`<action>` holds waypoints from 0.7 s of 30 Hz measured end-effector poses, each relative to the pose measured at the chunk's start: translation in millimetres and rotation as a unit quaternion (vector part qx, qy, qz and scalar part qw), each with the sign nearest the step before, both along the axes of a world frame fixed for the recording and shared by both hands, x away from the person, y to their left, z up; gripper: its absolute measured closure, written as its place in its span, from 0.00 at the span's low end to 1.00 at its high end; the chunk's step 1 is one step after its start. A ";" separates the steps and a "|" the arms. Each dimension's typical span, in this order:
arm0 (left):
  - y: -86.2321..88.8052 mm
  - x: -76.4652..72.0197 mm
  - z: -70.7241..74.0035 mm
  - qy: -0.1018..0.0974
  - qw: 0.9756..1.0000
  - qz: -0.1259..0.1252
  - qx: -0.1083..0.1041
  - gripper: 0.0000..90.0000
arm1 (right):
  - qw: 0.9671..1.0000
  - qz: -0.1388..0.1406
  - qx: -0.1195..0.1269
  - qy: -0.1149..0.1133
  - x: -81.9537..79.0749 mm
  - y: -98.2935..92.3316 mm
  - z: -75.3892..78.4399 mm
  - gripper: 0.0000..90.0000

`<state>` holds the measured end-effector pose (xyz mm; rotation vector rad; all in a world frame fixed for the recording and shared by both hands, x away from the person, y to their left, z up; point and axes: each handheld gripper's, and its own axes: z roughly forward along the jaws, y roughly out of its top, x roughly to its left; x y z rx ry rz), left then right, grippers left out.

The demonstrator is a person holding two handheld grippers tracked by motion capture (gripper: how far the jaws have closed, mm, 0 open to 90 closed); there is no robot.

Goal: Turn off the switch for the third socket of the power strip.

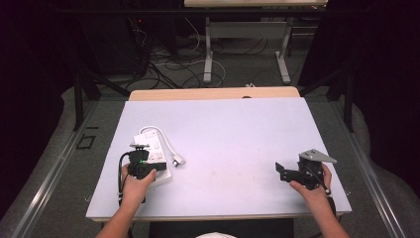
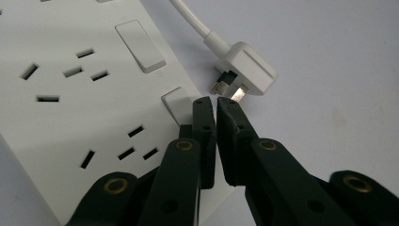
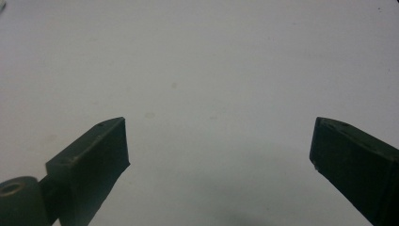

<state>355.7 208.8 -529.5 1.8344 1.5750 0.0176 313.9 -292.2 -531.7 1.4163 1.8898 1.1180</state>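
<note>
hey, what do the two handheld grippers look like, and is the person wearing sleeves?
Both are black. The left gripper has flat black jaws on linked arms with brass-coloured pivot pins; in the high view a small green light glows on its body and a black cable trails from it. The right gripper has blunt black jaws and carries a grey three-cornered plate on top. Both forearms are bare, no sleeves.

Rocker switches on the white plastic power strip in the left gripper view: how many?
2: one rocker switch near the top, one just beside the left tool's tips. More may lie outside the frame.
</note>
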 end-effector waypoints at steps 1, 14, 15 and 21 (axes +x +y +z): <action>-0.3 -0.2 0.0 -0.001 1.000 0.000 0.000 0.94 | 1.000 -0.001 -0.001 0.001 -0.1 -0.1 0.0 0.05; -2.1 -2.7 -0.7 -0.016 1.000 -0.006 -0.010 0.78 | 1.000 0.000 -0.003 0.000 0.3 0.3 -1.0 0.05; -1.2 -2.9 0.3 -0.011 1.000 -0.014 -0.012 0.78 | 1.000 0.000 -0.003 0.000 0.3 0.3 -1.0 0.05; -3.7 -4.5 0.2 -0.018 1.000 -0.018 -0.016 0.72 | 1.000 0.002 -0.001 -0.001 0.6 0.8 -1.5 0.05</action>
